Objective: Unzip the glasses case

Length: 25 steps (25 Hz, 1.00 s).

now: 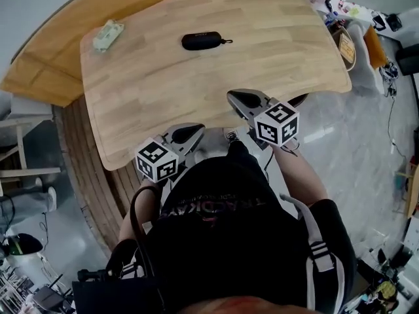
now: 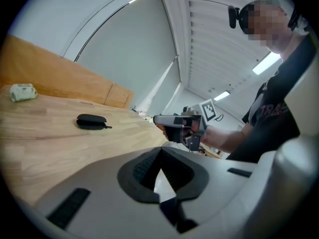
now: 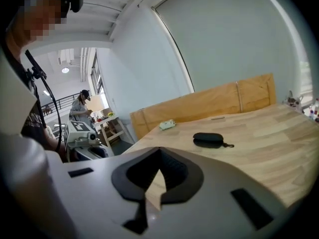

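Light wood table (image 1: 275,51), clutter at right edge. Glasses case (image 1: 203,40) upper centre. Left gripper (image 1: 186,135) and right gripper (image 1: 247,100) pressed together, empty. Case zip too small to read.

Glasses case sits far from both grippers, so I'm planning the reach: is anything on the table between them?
Nothing visible: bare table lies between the glasses case and the left gripper and right gripper; the pale packet sits aside, far left.
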Tool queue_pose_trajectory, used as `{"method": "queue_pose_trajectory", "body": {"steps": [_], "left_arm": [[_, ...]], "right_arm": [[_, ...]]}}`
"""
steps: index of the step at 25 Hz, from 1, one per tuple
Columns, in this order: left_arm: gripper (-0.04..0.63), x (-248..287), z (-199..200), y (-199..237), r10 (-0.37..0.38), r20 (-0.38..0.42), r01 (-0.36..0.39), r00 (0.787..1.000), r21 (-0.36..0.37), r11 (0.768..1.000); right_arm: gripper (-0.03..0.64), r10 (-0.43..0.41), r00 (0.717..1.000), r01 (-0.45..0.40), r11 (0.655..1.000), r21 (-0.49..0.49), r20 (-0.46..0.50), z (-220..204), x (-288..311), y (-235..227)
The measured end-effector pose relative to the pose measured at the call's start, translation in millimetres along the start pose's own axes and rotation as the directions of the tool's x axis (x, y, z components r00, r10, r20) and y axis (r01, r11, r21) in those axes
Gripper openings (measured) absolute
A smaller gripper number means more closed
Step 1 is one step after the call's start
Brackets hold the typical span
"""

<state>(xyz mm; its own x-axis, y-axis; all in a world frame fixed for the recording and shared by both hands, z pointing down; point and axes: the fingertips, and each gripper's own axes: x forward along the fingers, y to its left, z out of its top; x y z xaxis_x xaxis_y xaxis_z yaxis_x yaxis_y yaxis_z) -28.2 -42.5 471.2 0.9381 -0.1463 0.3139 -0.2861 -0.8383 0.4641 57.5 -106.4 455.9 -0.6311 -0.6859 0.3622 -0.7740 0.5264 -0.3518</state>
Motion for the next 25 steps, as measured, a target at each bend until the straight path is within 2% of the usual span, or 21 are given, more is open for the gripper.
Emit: {"method": "queue_pose_trajectory", "body": {"steps": [6,12,17,25], "left_arm": [[0.012,-11.7,-18.4,-8.8,-0.017,-0.011,0.017,1.0,-0.02,1.0],[0.012,-23.2,-30.0,-14.3,-0.019,-0.026,0.019,0.999,-0.012,1.0],[0.012,-27.1,-33.0,-19.6,-0.003,-0.01,0.003,1.0,-0.018,1.0],[0.012,-33.6,-34.5,-13.9,0.013,0.013,-0.012,1.0,-0.033,0.999]], "right_arm": [[0.017,0.026,1.0,-0.026,1.0,-0.004,-0.013,-31.8,-7.6,65.1],[0.017,0.076,0.996,-0.075,0.997,0.009,-0.052,-58.1,-9.3,101.8],[0.017,0.106,0.993,-0.105,0.994,0.036,-0.054,-71.1,-11.8,120.1],[0.017,0.116,0.992,-0.114,0.992,0.049,-0.053,-73.1,-6.6,123.4]]}}
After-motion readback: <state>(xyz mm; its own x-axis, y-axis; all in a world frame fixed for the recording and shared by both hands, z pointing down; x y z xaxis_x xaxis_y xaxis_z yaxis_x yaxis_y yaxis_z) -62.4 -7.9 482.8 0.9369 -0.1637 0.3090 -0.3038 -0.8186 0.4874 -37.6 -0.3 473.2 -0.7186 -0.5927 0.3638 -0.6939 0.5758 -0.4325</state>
